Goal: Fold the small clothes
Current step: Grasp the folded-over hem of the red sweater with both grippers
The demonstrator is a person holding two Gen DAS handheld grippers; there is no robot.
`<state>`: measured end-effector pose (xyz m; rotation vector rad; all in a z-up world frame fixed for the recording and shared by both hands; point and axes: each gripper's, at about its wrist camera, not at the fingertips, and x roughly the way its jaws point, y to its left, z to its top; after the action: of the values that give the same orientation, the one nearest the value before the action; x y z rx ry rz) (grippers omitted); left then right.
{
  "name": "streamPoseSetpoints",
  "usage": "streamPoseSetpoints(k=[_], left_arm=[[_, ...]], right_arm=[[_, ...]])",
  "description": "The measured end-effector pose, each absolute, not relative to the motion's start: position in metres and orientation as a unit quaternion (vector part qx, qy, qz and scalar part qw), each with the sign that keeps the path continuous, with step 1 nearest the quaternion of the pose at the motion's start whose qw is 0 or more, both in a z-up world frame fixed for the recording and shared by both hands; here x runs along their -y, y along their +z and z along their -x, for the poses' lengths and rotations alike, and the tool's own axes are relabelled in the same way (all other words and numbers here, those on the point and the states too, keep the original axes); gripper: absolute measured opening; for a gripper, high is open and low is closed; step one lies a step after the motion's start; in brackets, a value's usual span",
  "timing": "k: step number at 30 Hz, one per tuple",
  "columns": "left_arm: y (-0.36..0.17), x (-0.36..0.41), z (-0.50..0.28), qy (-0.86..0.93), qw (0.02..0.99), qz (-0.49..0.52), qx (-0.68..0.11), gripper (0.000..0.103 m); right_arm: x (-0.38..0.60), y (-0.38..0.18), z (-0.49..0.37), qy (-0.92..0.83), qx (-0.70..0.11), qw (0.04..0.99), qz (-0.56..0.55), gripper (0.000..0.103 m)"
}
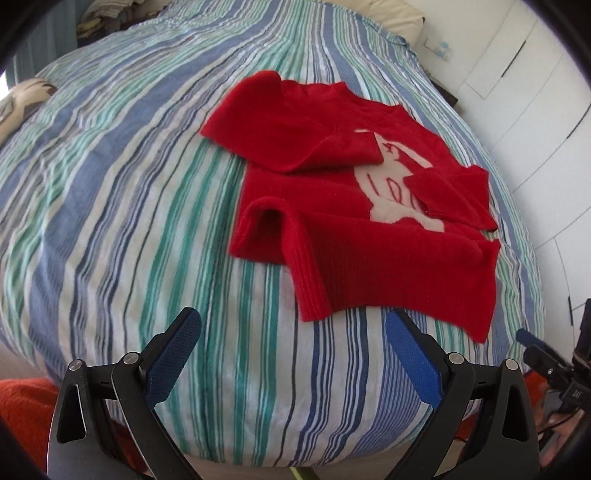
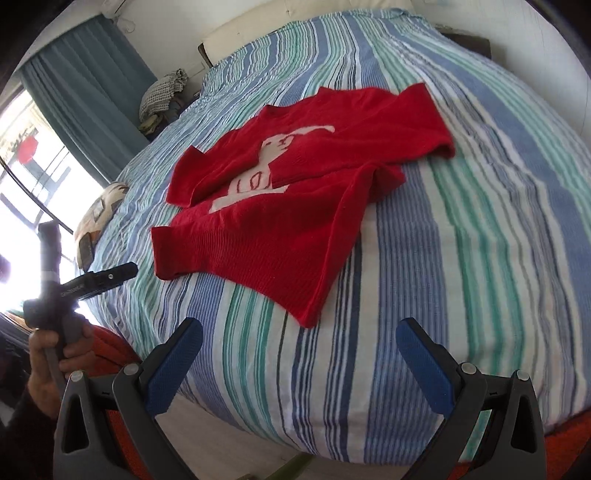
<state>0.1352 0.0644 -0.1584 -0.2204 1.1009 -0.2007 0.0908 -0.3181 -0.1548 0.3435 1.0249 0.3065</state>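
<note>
A small red sweater (image 1: pixel 354 229) with a cream figure on its chest lies on the striped bed, both sleeves folded in over the body. It also shows in the right wrist view (image 2: pixel 280 206). My left gripper (image 1: pixel 293 325) is open and empty, hovering just short of the sweater's near hem. My right gripper (image 2: pixel 299 334) is open and empty, also just short of the hem corner. The left gripper's body and the hand holding it (image 2: pixel 62 295) show at the left of the right wrist view.
The bed cover (image 1: pixel 129 184) has blue, green and white stripes. A patterned cushion (image 2: pixel 99 210) lies at its left edge. Pillows (image 1: pixel 399 14) sit at the head. White cabinet doors (image 1: pixel 535 92) stand on the right. Orange fabric (image 1: pixel 26 417) lies below the bed edge.
</note>
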Motion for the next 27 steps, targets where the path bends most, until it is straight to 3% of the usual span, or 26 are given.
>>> streamPoseSetpoints(k=[3,4,5,6,7,8,9,13,16,22,27], left_arm=[[-0.171,-0.051,-0.158,-0.087,0.837,0.095,-0.533,0.078],[-0.175,-0.049,-0.164,-0.082,0.832,0.097,-0.54,0.063],[-0.179,-0.051,-0.17,-0.082,0.826,0.11,-0.546,0.031],[-0.182,-0.053,-0.173,-0.088,0.818,0.129,-0.553,0.011],[-0.183,-0.058,-0.172,-0.092,0.812,0.152,-0.556,0.005],[-0.179,-0.063,-0.168,-0.092,0.813,0.166,-0.55,0.004],[-0.173,-0.068,-0.162,-0.098,0.816,0.171,-0.544,0.004],[-0.138,-0.089,-0.118,-0.157,0.801,0.181,-0.548,0.004],[-0.131,-0.097,-0.085,-0.171,0.788,0.158,-0.57,0.004],[-0.182,-0.094,-0.072,-0.107,0.771,0.105,-0.619,0.003],[-0.195,-0.089,-0.076,-0.081,0.779,0.083,-0.616,0.003]], right_arm=[[0.315,-0.182,-0.116,0.14,-0.49,0.838,-0.196,0.098],[0.313,-0.188,-0.122,0.141,-0.489,0.837,-0.201,0.094],[0.311,-0.194,-0.128,0.142,-0.492,0.835,-0.204,0.08],[0.31,-0.199,-0.132,0.134,-0.497,0.833,-0.203,0.06],[0.31,-0.2,-0.132,0.127,-0.497,0.834,-0.204,0.05],[0.314,-0.198,-0.131,0.131,-0.492,0.834,-0.21,0.021],[0.316,-0.192,-0.127,0.14,-0.488,0.834,-0.217,0.004],[0.337,-0.144,-0.093,0.178,-0.476,0.824,-0.252,0.004],[0.348,-0.126,-0.067,0.181,-0.511,0.798,-0.264,0.004],[0.351,-0.182,-0.065,0.106,-0.584,0.767,-0.243,0.004],[0.347,-0.209,-0.072,0.071,-0.589,0.778,-0.206,0.004]])
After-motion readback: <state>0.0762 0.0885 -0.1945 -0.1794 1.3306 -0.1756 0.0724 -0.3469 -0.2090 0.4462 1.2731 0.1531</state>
